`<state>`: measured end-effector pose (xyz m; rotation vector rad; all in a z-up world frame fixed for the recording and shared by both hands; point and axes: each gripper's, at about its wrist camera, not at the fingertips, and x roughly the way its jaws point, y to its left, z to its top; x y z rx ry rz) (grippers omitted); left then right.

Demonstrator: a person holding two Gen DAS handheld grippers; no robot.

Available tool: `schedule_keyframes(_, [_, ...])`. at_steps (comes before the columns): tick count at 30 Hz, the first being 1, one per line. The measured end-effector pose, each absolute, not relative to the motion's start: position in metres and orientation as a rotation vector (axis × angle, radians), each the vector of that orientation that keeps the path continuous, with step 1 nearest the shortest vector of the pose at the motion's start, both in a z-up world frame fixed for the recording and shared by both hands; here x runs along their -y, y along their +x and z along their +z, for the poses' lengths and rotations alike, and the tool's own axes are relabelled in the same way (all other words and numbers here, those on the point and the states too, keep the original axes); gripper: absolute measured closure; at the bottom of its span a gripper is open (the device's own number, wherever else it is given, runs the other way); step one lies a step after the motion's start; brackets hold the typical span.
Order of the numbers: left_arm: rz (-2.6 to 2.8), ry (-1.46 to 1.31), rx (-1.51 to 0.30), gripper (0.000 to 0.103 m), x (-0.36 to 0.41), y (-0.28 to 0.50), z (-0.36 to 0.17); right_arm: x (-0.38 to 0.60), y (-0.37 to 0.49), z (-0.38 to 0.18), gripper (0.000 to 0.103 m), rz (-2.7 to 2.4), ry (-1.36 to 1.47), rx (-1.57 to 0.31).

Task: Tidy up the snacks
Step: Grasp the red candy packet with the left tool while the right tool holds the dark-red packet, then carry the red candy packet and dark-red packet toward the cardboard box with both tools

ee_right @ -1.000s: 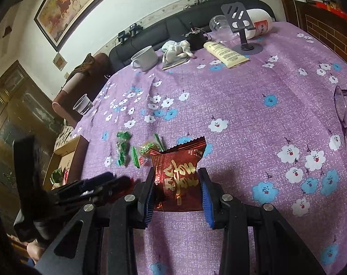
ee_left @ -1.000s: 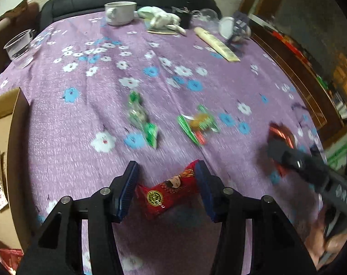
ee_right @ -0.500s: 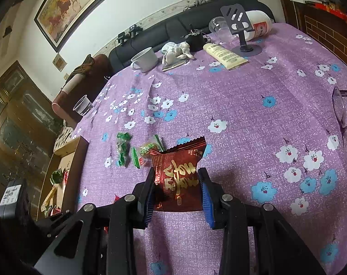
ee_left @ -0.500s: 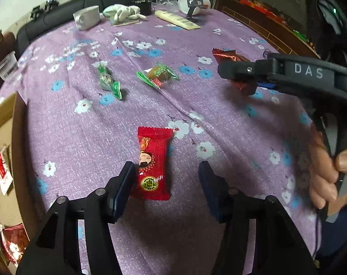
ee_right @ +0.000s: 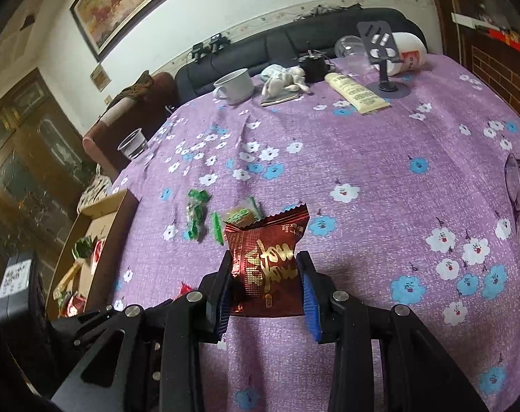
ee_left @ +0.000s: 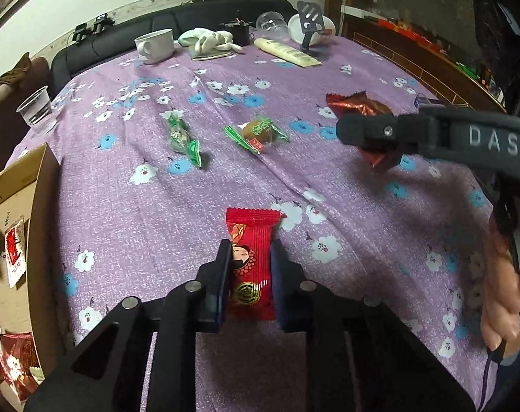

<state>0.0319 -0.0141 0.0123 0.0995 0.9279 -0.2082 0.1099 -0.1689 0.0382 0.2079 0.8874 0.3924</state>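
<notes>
My left gripper (ee_left: 251,257) is shut on a red snack packet (ee_left: 251,257) with a cartoon face, at the near part of the purple flowered tablecloth (ee_left: 157,206). My right gripper (ee_right: 265,274) is shut on a dark red foil snack bag (ee_right: 265,261) and holds it above the cloth; the bag also shows in the left wrist view (ee_left: 359,106). Two green-wrapped snacks lie mid-table: a twisted one (ee_left: 182,137) (ee_right: 196,214) and a flat one (ee_left: 256,134) (ee_right: 239,214). A cardboard box (ee_left: 23,185) (ee_right: 98,213) with several snacks in it stands at the table's left edge.
At the far edge stand a white mug (ee_left: 155,46), a crumpled white cloth (ee_left: 208,39), a cream tube (ee_left: 287,53), a phone stand (ee_right: 383,61) and clear cups. A plastic cup (ee_left: 37,108) stands far left. Glasses (ee_right: 519,213) lie at the right.
My left gripper's jaws have closed onto the red cartoon packet, which lay loose between them before. The right gripper still holds its dark red bag in much the same place.
</notes>
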Motion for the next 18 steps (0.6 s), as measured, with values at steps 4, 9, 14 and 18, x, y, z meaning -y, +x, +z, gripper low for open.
schedule_keyframes(4, [-0.161,0.069,-0.913,0.086,0.006,0.035,0.013,0.155,0.103,0.039,0.067,0.412,0.148,-0.871])
schedule_keyframes(9, [-0.104,-0.006,-0.889,0.086,-0.014,0.039,0.015,0.135,0.094,0.039,0.067,0.427,0.048,-0.839])
schedule_keyframes(14, [-0.044,-0.018,-0.849,0.086,-0.023,0.040,0.018,0.121,0.088,0.034,0.067,0.450,-0.017,-0.842])
schedule_keyframes(18, [-0.019,-0.022,-0.834,0.085,-0.027,0.040,0.019,0.113,0.087,0.029,0.067,0.459,-0.054,-0.848])
